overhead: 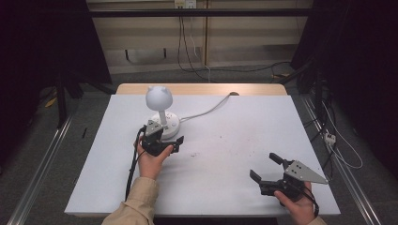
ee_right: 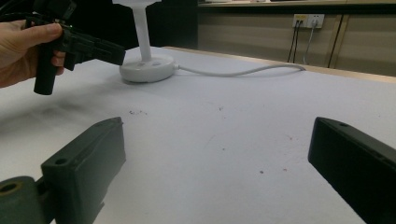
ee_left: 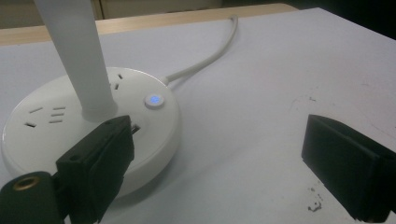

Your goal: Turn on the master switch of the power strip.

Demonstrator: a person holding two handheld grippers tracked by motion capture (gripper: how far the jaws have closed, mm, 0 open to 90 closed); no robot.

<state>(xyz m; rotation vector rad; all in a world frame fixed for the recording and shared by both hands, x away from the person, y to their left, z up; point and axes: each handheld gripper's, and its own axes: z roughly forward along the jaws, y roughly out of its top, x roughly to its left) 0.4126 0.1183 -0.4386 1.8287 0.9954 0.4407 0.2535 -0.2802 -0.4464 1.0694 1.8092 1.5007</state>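
fingers: both grippers spread wide, holding nothing | left gripper (overhead: pixel 174 144) hung just at the lamp base (ee_left: pixel 140 135), one jaw over its near rim, short of the lit button (ee_left: pixel 154 100) | right gripper (overhead: pixel 267 168) idled well away from the base | step, my guess: lining up a press; next needed a jaw tip on that button

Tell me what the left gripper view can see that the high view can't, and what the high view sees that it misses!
The left gripper view, close up, shows a small round button glowing blue and socket slots on the lamp's flat base.

From the high view you see the lamp's round white head, the right gripper held open over the table's near right part, and the person's sleeve.

Both show the white base, the stem, the white cord trailing toward the far edge, and the white table.
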